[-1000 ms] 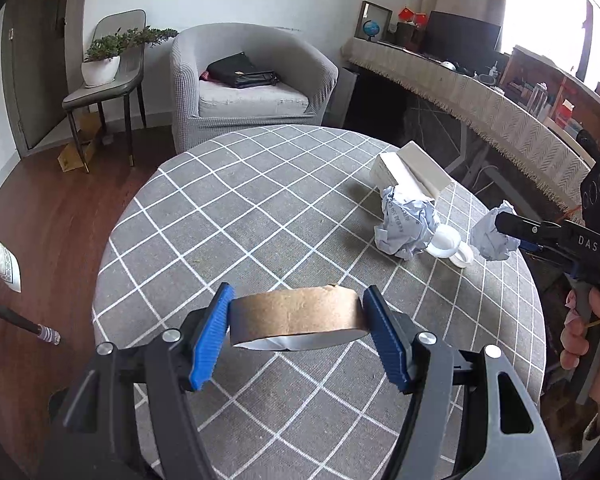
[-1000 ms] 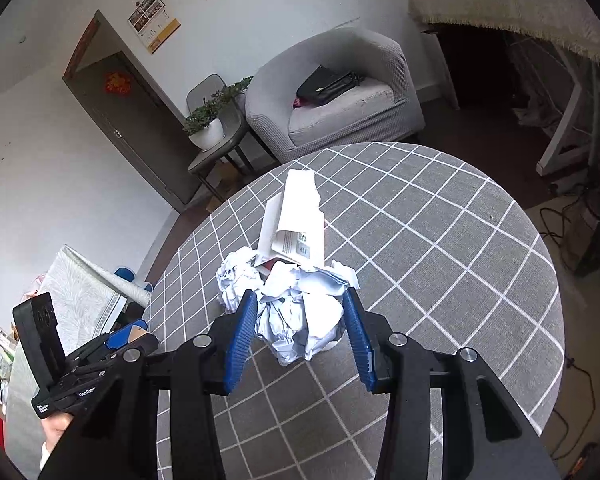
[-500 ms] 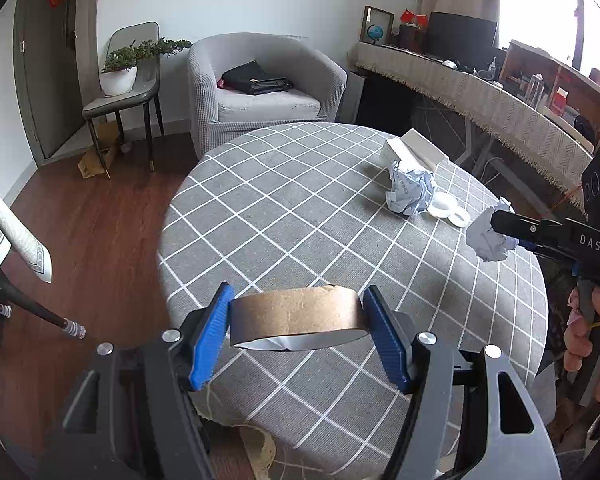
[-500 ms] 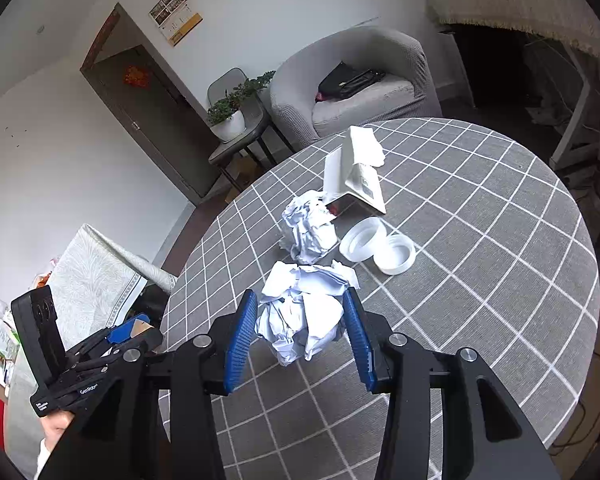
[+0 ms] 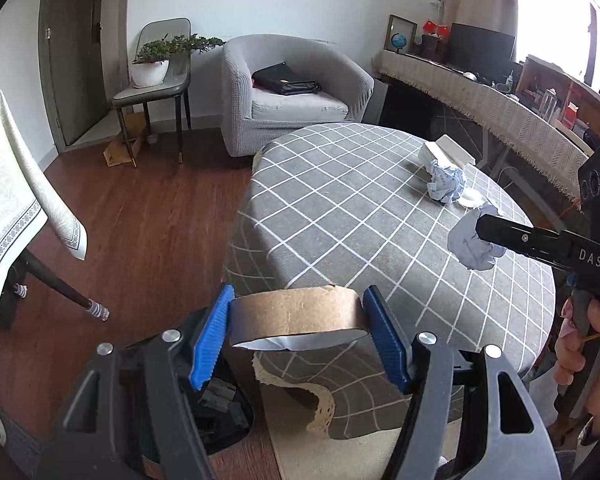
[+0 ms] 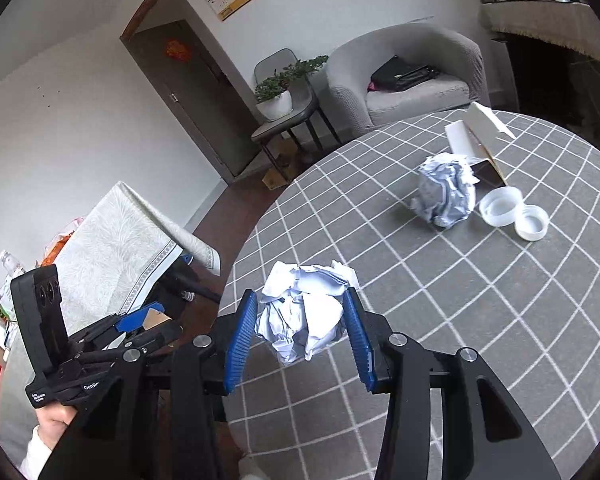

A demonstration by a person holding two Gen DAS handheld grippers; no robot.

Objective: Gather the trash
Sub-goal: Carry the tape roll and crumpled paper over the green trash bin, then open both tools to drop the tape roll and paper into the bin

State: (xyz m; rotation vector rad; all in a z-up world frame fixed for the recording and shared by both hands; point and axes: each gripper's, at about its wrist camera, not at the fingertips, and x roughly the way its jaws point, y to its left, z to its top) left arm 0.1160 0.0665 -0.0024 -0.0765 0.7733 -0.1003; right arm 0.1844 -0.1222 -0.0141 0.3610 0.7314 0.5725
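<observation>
Above the checked table (image 6: 480, 300), left tool (image 5: 296, 332) clamps a tape ring (image 5: 294, 314), right tool (image 6: 300, 332) a paper ball (image 6: 304, 316).

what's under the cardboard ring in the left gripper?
Below the cardboard ring held by the left gripper: the draped edge of the checked tablecloth and a dark bin on the floor. Its contents are mostly hidden by the gripper.

A round table (image 5: 340, 208) stands before an armchair (image 5: 296, 92), a bag (image 5: 286, 80) on its seat. Paper ball (image 6: 446, 192), two lids (image 6: 500, 210), perhaps a box (image 6: 480, 136) lie together on the table.
</observation>
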